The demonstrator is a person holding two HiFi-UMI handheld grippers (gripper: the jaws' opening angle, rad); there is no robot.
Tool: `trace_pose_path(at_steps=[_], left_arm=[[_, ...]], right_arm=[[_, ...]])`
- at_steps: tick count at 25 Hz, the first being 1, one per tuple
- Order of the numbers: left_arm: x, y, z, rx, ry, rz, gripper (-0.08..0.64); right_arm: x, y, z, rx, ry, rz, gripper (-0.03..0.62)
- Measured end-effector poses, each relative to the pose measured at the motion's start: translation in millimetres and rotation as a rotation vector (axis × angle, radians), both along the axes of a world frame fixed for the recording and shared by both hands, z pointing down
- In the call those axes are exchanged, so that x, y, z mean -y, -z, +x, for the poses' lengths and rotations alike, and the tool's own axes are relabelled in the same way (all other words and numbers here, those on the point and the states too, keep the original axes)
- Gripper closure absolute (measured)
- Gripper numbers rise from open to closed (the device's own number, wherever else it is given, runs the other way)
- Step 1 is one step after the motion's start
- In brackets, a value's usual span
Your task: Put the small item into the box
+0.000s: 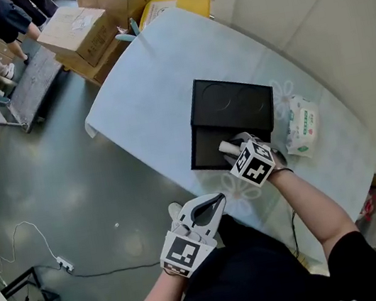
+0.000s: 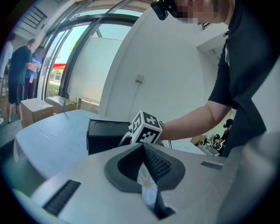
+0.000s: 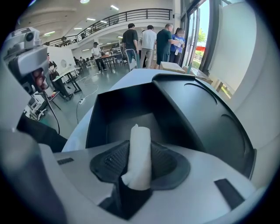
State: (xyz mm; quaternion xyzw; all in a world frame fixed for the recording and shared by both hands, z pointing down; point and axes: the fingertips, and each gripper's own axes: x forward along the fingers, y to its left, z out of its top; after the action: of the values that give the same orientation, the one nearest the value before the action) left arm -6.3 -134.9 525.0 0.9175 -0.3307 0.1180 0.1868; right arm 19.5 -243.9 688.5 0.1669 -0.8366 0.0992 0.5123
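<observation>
So closest to the camera, the left gripper is hanging out off the near edge of the table, bottom middle of the head view. Its jaws are sitting pressed together with nothing in them.

A bit further up, the right gripper is tipping down into the black rectangular box. Its jaws are pinching the small white paper-looking roll on both sides, and the roll is sticking out past the pads toward the box floor. So the roll is hovering over the open bottom tray, by its lower right edge. I can't tell whether its tip is touching the floor.

The box's lid is lying flipped open at the far side. The whole box is resting on the pale blue cloth-covered table.

Just right of the box, a white and green soft pack of wipes is lying on the cloth.

Beyond the table, in the upper left, brown cardboard cartons are stacking up next to a grey flatbed trolley.
</observation>
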Motion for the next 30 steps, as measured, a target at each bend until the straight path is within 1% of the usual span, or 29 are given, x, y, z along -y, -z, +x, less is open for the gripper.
trace_pose_path(at_steps=[5, 8, 12, 15, 18, 21, 22, 25, 27, 30], left_arm=[[-0.4, 4.3, 2.2, 0.004, -0.018, 0.002, 0.552], [-1.9, 9.7, 2.5, 0.008, -0.030, 0.013, 0.552], [-4.8, 21.5, -0.1, 0.013, -0.048, 0.034, 0.552], [-7.7, 30.5, -2.4, 0.009, -0.065, 0.049, 0.552], [-11.2, 39.0, -4.8, 0.014, -0.107, 0.075, 0.552], [-12.7, 57.4, -8.6, -0.006, -0.127, 0.083, 0.552], [-12.9, 63.0, -10.5, -0.014, -0.136, 0.090, 0.551], [-13.9, 75.6, -18.3, -0.034, -0.176, 0.125, 0.551], [-15.0, 82.3, -24.9, -0.052, -0.199, 0.142, 0.552], [-14.9, 95.1, -32.4, -0.084, -0.214, 0.146, 0.552]], right_arm=[[-0.7, 7.3, 1.7, 0.021, -0.015, 0.006, 0.436], [-1.3, 18.8, 3.1, 0.043, -0.031, 0.026, 0.433], [-2.9, 43.8, 4.5, 0.092, -0.080, 0.053, 0.431], [-5.3, 64.7, 8.1, 0.134, -0.136, 0.083, 0.431], [-7.8, 91.7, 13.7, 0.211, -0.237, 0.127, 0.433], [-11.5, 126.0, 20.4, 0.304, -0.351, 0.193, 0.435], [-12.5, 138.7, 22.7, 0.334, -0.387, 0.222, 0.455], [-18.7, 176.6, 28.6, 0.436, -0.505, 0.300, 0.567], [-28.2, 200.1, 28.1, 0.527, -0.571, 0.324, 0.581], [-45.1, 230.5, 25.1, 0.650, -0.640, 0.349, 0.583]])
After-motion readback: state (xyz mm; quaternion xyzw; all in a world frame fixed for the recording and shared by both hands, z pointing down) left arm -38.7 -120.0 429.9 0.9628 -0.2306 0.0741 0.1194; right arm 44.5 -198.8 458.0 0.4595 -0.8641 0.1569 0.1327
